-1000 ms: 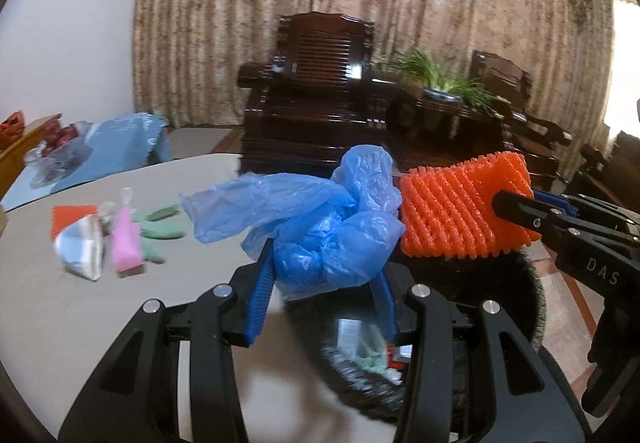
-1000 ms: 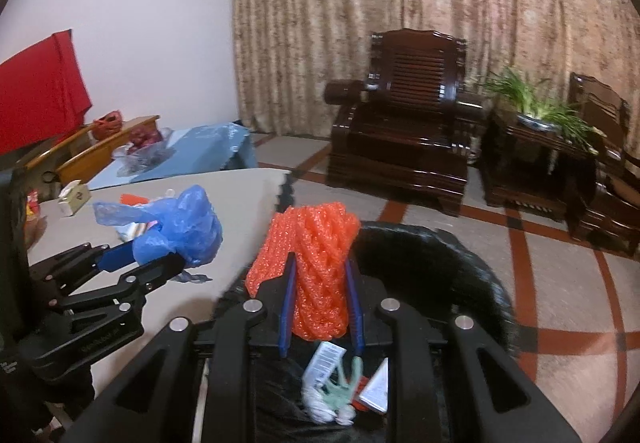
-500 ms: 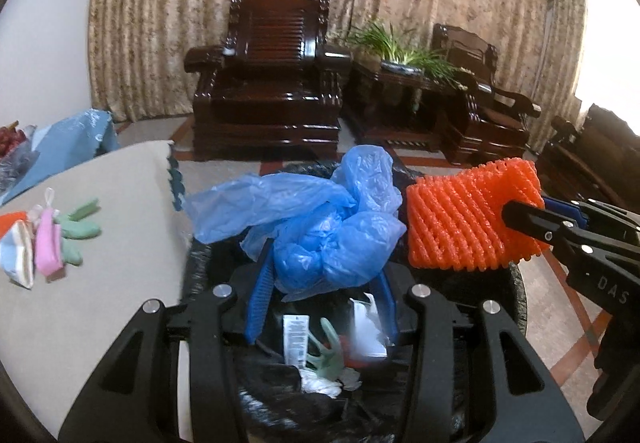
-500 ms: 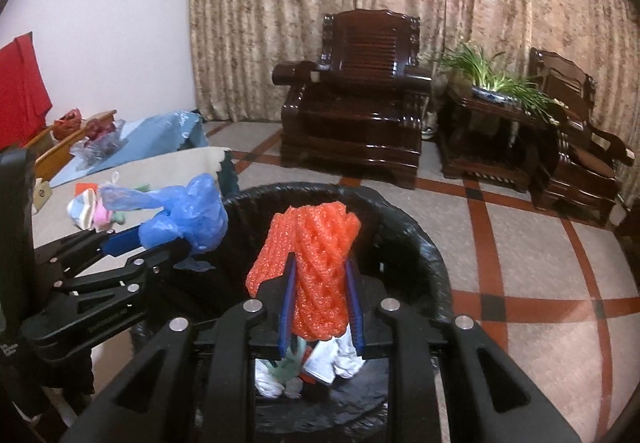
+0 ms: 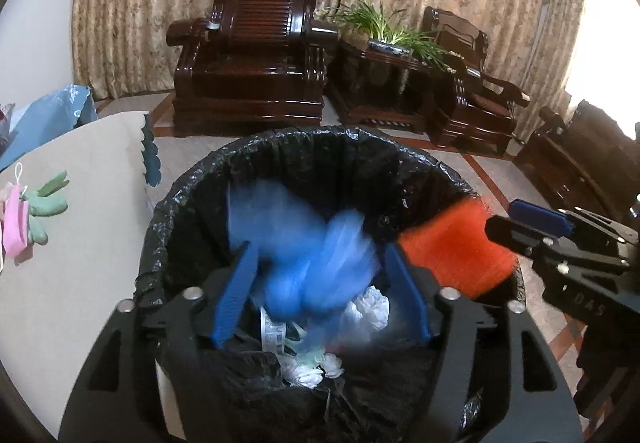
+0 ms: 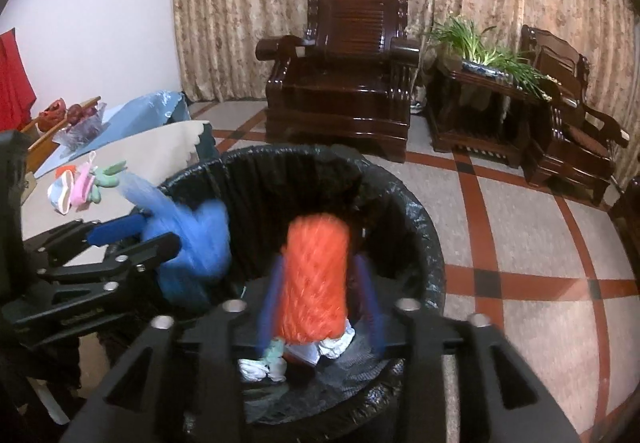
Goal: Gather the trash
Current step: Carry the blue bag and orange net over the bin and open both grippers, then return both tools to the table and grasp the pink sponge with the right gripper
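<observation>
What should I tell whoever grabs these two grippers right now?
Left gripper: open, blue plastic bag dropping, blurred, between its fingers.
Right gripper: open, orange foam net slipping out, blurred.
Both are over the black-lined trash bin, which already holds paper and wrappers.
Left to do: pink, green and striped scraps on the beige table.

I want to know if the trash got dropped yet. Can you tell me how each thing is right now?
left claw: open, over the bin
blue plastic bag: blurred, loose between the open fingers
right claw: open, over the bin
orange foam net: blurred, loose over the bin
trash bin: lined in black, trash inside
pink and green items: lying on the table
</observation>
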Demonstrator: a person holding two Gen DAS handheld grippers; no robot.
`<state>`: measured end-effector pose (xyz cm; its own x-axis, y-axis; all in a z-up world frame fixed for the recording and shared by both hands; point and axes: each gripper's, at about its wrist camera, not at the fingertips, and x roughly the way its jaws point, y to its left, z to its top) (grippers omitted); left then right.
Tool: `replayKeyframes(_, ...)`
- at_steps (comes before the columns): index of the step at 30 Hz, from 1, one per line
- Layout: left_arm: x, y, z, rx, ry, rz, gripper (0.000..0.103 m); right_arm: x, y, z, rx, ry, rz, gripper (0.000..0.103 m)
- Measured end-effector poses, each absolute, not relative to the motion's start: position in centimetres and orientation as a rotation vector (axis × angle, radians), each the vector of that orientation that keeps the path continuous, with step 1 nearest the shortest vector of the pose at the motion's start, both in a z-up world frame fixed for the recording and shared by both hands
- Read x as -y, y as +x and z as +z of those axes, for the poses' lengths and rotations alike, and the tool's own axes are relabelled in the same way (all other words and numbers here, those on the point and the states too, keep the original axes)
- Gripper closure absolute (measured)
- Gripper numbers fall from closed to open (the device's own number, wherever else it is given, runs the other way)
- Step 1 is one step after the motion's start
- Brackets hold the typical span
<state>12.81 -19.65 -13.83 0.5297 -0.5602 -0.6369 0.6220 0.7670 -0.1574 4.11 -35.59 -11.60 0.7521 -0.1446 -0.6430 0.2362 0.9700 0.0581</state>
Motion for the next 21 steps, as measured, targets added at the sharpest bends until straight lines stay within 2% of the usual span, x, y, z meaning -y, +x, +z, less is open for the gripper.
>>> replayKeyframes(2, 19.3, 12.8, -13.6, -0.719, 0.088, -0.702, 0.029, 35.5, 3.9, -11.5, -0.684, 0.134, -0.224, 0.034)
replayKeyframes(3, 18.9, 12.7, -13.4, -0.712, 0.086, -0.691, 0.024, 35.4, 3.7, -11.4, -0.675, 0.129, -0.237, 0.016)
replayKeyframes(4, 18.8, 12.6, -13.2, -0.706, 0.084, -0.682, 0.021, 35.4, 3.6, -11.3, -0.664, 0.121, -0.250, 0.006)
replayKeyframes(10, 15.1, 12.5, -11.5, -0.659, 0.061, -0.594, 0.013, 34.6, 3.1, -10.0, -0.607, 0.133, -0.217, 0.006)
replayKeyframes(21, 5.6, 12.9, -8.3, -0.582, 0.014, -0.381, 0.012, 28.0, 6.4, -7.3, -0.549, 0.111, -0.058, 0.006)
